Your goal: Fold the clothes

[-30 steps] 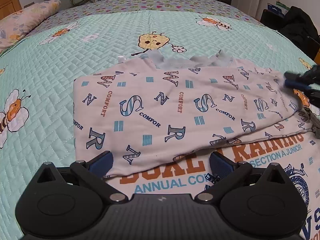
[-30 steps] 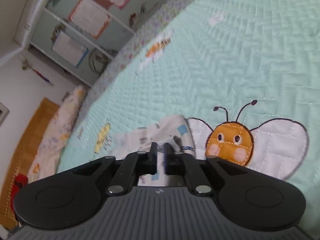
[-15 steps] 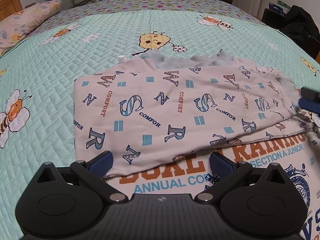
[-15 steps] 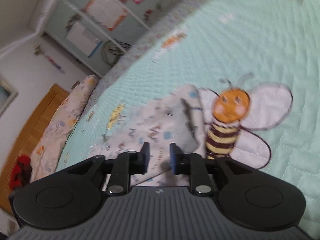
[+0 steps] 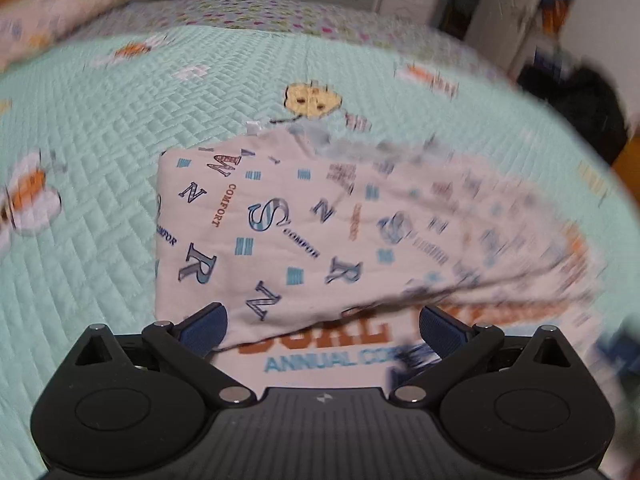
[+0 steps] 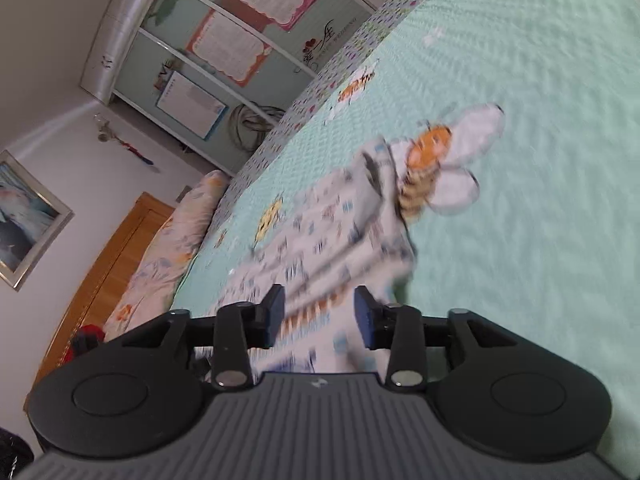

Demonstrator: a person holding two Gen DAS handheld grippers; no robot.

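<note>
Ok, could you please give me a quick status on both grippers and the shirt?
Left gripper open. Right gripper open, jaws just been opening, nothing clamped. Shirt part-folded on quilt. Nothing in the way.

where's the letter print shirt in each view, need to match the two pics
Left wrist: the letter print shirt fills the middle, spreading right, just beyond the open fingers.
Right wrist: it runs from between the fingers up to the centre, blurred.
Shared landmark: the yellow cartoon patch on the green quilt, above the shirt, left of it.
</note>
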